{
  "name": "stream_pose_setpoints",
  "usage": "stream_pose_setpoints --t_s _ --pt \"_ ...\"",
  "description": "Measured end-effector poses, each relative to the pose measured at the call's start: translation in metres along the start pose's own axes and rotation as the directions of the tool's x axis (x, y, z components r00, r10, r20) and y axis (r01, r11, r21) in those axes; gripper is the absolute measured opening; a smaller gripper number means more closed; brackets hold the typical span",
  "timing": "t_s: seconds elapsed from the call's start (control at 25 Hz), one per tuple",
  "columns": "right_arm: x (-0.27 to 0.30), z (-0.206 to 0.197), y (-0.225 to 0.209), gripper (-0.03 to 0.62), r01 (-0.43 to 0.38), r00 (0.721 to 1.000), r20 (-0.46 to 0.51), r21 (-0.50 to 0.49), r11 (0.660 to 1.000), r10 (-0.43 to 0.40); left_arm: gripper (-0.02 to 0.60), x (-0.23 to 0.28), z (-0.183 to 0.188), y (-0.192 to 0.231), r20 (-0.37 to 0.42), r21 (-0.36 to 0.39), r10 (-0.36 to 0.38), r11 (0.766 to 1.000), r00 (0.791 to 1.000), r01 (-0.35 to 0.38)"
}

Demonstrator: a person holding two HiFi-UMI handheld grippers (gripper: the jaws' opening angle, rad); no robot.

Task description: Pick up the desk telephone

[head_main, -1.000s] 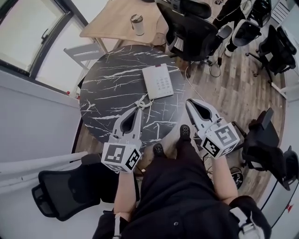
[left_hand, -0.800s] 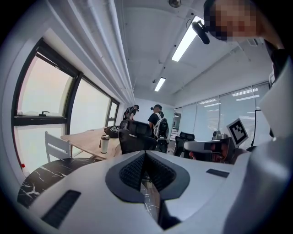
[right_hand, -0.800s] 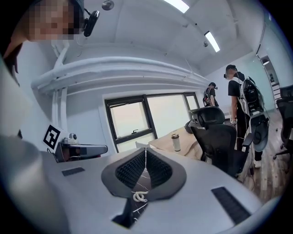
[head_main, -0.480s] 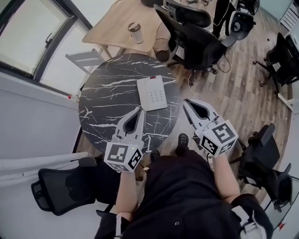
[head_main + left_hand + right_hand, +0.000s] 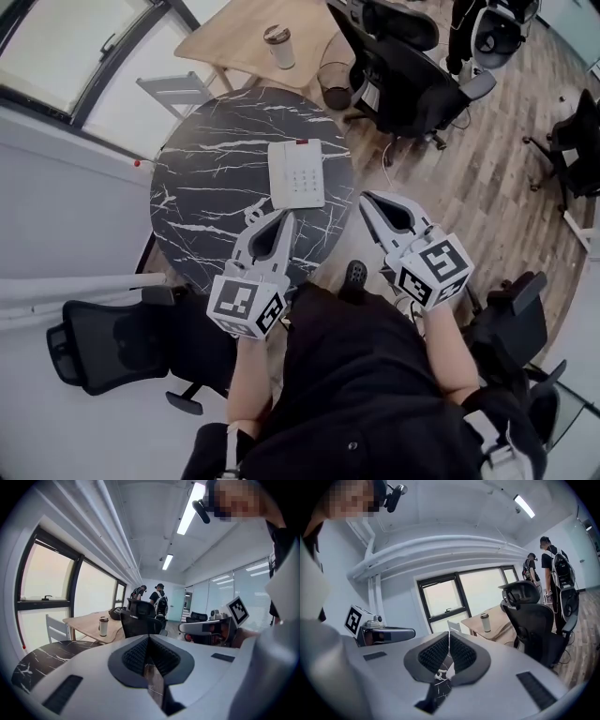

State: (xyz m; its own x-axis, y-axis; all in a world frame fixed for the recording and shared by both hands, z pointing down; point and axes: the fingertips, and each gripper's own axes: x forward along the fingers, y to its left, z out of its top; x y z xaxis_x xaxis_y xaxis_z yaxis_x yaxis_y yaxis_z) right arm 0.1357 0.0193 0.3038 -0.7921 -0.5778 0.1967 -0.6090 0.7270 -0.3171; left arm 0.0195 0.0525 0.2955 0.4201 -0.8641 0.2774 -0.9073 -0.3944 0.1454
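- desk telephone (image 5: 297, 174) lies flat on the round black marbled surface (image 5: 202, 173), just ahead of the tips of the left gripper (image 5: 287, 217) and ahead and to the left of the right gripper (image 5: 364, 199); neither touches it.
- left fingers (image 5: 135, 654) are clenched together with nothing between them.
- right fingers (image 5: 435, 652) are likewise pressed together and empty, near the surface's rim.
- white coiled cord (image 5: 255, 217) lies on the surface just left of the left fingers.
- lidded cup (image 5: 277, 47) stands on a wooden table (image 5: 230, 42) well beyond the fingers.
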Motion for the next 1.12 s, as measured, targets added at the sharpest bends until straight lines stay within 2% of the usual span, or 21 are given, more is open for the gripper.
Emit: stream_pose_setpoints --t_s 0.08,0.28,0.44,0.64,1.12 --pt "0.002 -0.006 -0.002 0.032 -0.015 1.000 -0.015 0.011 1.000 0.015 0.015 0.000 -0.009 -0.004 -0.032 0.002 0.011 1.000 0.999 -0.011" --pt "0.013 -0.023 -0.001 0.032 -0.038 0.997 -0.059 0.024 0.999 0.039 0.017 0.001 -0.031 0.005 -0.107 -0.057 0.031 0.998 0.994 -0.038" --pt "0.016 -0.038 0.000 0.032 -0.034 0.993 -0.111 0.051 0.998 0.040 0.015 0.007 -0.043 0.007 -0.129 -0.104 0.011 0.994 0.992 -0.025" --pt "0.026 -0.055 -0.008 0.032 -0.015 0.988 -0.155 0.068 0.998 0.026 0.015 0.018 -0.055 0.018 -0.149 -0.123 0.016 0.992 0.989 -0.034" --pt "0.072 -0.070 -0.022 0.032 0.023 0.967 -0.255 0.063 0.998 -0.006 0.017 0.050 -0.071 0.058 -0.211 -0.159 -0.029 0.987 0.977 -0.005"
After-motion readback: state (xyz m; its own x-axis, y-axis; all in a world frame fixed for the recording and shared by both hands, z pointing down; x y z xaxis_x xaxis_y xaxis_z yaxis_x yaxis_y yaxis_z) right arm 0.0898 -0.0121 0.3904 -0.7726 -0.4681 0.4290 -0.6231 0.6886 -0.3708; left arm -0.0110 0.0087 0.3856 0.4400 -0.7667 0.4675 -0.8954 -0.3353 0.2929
